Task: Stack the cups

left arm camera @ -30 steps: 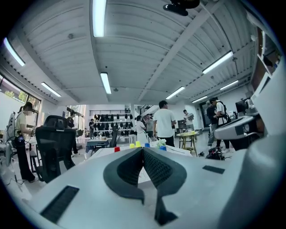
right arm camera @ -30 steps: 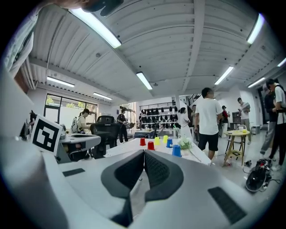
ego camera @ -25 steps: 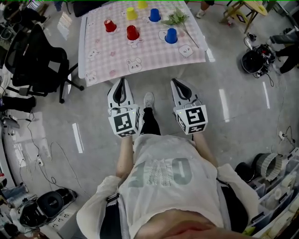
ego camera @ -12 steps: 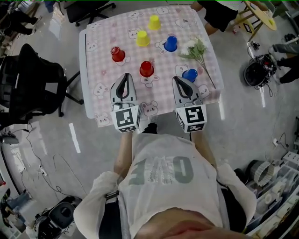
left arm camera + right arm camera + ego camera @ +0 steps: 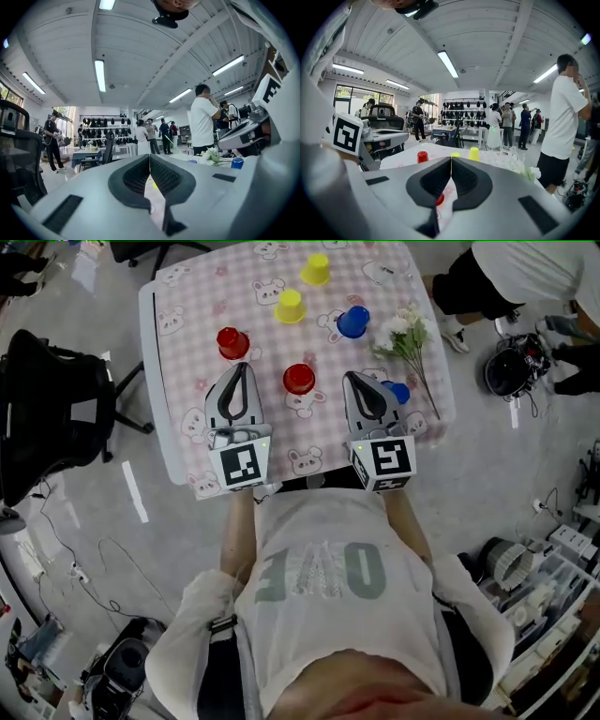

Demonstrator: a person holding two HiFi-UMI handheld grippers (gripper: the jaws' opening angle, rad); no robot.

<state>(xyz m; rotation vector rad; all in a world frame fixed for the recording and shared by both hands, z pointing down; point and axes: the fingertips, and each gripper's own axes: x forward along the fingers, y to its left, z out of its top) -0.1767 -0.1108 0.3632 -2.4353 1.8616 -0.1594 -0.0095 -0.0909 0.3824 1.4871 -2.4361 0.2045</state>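
Pink checked table (image 5: 178, 427) underneath. Above its near edge, left gripper (image 5: 241, 367) and right gripper (image 5: 354, 378), jaws pressed together, empty. Flowers (image 5: 403, 334) at far right. Six cups (image 5: 289, 305) apart, unstacked; red cup (image 5: 299, 379) between the grippers. Could topple it by advancing without opening.

head view: high overhead, steeply down, bench (image 5: 187, 362) at 12 o'clock | left gripper view: low, level, along own fingers (image 5: 136, 176) | right gripper view: low, tilted slightly down, close over bench | shared: bench top; both gripper views face head view's 12 o'clock
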